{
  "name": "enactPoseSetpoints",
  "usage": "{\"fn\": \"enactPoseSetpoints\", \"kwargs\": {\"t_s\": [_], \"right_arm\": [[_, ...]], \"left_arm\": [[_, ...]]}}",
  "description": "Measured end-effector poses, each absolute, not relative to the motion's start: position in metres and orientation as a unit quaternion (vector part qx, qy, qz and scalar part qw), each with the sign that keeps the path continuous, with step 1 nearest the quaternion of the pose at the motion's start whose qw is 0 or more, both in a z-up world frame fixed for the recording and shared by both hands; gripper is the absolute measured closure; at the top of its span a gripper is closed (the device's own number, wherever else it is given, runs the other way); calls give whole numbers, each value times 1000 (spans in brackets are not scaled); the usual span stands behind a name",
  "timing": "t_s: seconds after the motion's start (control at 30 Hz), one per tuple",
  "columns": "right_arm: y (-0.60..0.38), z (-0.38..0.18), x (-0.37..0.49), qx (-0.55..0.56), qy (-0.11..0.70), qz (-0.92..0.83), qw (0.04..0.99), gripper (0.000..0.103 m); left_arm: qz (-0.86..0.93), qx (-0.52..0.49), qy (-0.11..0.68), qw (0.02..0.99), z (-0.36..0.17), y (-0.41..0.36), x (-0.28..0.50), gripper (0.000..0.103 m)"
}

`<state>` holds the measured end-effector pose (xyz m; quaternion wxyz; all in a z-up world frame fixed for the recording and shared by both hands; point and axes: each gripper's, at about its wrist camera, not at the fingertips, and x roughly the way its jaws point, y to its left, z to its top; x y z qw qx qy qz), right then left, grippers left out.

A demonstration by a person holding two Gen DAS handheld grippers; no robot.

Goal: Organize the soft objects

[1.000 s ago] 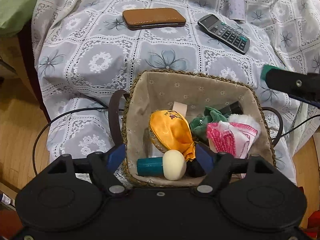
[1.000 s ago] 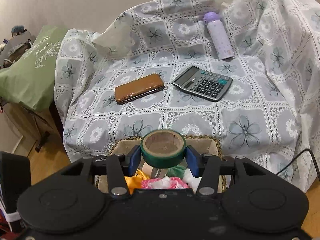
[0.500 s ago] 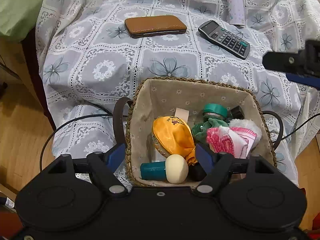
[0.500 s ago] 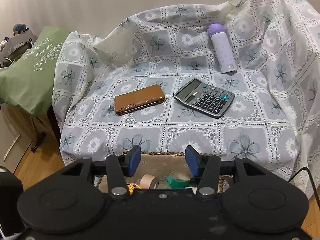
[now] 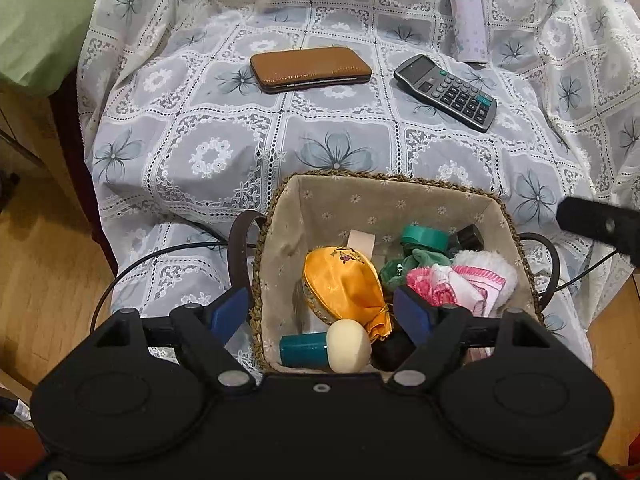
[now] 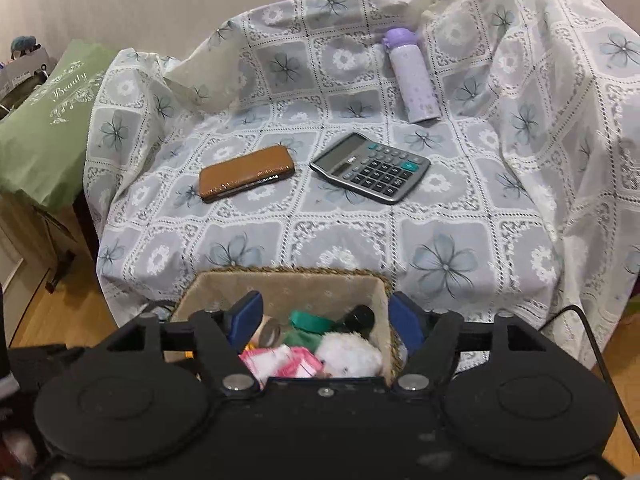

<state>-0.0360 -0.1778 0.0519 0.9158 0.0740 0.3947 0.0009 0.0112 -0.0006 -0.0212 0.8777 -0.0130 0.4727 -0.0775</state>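
Soft things lie together inside the woven basket with beige flowered lining (image 5: 316, 204), which sits at the front edge of the covered seat. The right gripper (image 6: 326, 318) hangs over the near right part of this basket; its jaws are opening and nothing is between them. Just below and beyond its blue pads (image 6: 249, 316) rests the green roll of tape (image 6: 312, 319), free of the pads, next to a small black cap-like object (image 6: 360, 317). Closer to the camera are the fluffy white plush piece (image 6: 350, 356) and the pink and white folded cloth (image 6: 280, 362).

The left gripper (image 5: 322, 312) stands over the near left side of the basket, its jaws also opening and pinching nothing. One pad is outside the left wall, the other is over the inside. Between them I see the orange satin pouch (image 5: 344, 284) and the teal cylinder with a cream rounded head (image 5: 326, 348).

The seat is covered by a grey and white lace cloth with flower squares (image 5: 224, 152). On it, well apart from the basket, lie a brown leather case (image 5: 310, 68), a grey calculator (image 5: 446, 92) and a lilac bottle (image 5: 466, 20). A green cushion (image 6: 48, 128) is at the left, above a wooden floor (image 5: 36, 264).

The tape roll lies tilted, its opening turned up toward the far wall of the basket. The teal cylinder lies flat, long axis left to right, with its head to the right.
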Motion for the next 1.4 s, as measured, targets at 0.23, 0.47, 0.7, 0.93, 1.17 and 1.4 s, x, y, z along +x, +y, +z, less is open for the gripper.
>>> {"fn": "enactPoseSetpoints", "kwargs": {"t_s": [0.23, 0.47, 0.7, 0.93, 1.17, 1.4], "right_arm": [[-186, 47, -47, 74, 410, -9, 909, 25], [-185, 38, -52, 67, 426, -20, 902, 21], [-190, 36, -54, 63, 431, -36, 900, 15], [-189, 30, -55, 53, 443, -47, 894, 12], [-191, 29, -55, 55, 447, -50, 892, 10], [-191, 28, -54, 55, 449, -50, 890, 10]], "left_arm": [[-74, -3, 461, 884, -14, -5, 7, 24], [-57, 14, 443, 895, -6, -8, 3, 13], [-52, 15, 438, 897, -2, -9, 1, 13], [-49, 23, 442, 896, -3, -12, 0, 12], [-49, 25, 440, 897, -2, -12, -1, 12], [-49, 25, 442, 895, -2, -13, -1, 12]]}}
